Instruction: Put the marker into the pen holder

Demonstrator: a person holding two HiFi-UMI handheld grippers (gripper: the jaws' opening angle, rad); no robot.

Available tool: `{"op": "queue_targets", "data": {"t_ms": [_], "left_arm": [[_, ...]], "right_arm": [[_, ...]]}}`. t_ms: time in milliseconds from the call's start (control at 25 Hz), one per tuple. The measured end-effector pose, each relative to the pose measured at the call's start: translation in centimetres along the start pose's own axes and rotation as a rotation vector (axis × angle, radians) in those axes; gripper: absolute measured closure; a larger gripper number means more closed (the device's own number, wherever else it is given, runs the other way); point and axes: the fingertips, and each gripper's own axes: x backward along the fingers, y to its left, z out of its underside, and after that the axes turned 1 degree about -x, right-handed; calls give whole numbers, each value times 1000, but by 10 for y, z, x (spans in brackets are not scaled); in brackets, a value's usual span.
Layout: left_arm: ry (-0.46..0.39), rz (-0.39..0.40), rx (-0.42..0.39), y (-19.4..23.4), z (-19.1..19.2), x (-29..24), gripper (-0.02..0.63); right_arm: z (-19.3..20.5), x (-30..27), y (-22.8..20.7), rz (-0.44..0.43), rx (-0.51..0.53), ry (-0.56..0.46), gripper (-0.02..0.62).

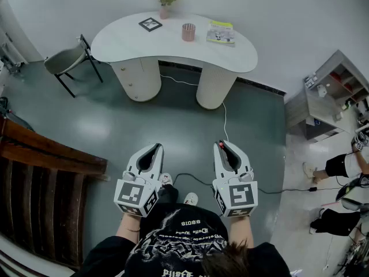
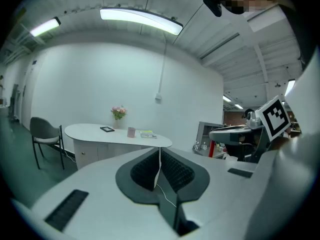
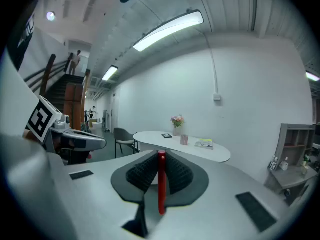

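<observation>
pinching a slim red marker point(image 3: 161, 184) lengthwise, the right gripper point(image 1: 223, 148) is nearly closed; left gripper point(image 1: 155, 149) closed, empty; shirt point(image 1: 181, 235) lettering unreadable.

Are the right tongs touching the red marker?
Touching. The right gripper view shows the right tongs closed on the red marker, pads pressing both sides.

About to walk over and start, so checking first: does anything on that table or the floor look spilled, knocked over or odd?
Nothing stands out. On the white table, the pink pen holder, flower vase, frame and booklet sit in order, nothing spilled. Only loose cables trail across the floor before the table.
</observation>
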Motion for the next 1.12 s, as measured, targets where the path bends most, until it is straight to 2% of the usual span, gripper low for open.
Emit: {"op": "queue_targets", "data": {"t_ms": [320, 520, 640, 840, 1120], "left_arm": [[-3, 21, 25, 28, -12, -27, 577], [-8, 39, 39, 59, -21, -45, 577], [-5, 48, 35, 83, -22, -52, 577], [0, 118, 13, 106, -31, -56, 577], [6, 102, 37, 123, -31, -70, 577]], "right_arm": [[-10, -38, -5, -6, -39, 4, 532], [-31, -66, -3, -42, -165, -71, 531], [-39, -83, 2, -20, -171, -98, 532], [-52, -112, 15, -16, -232, -135, 532], [-67, -132, 15, -78, -289, -179, 532]]}}
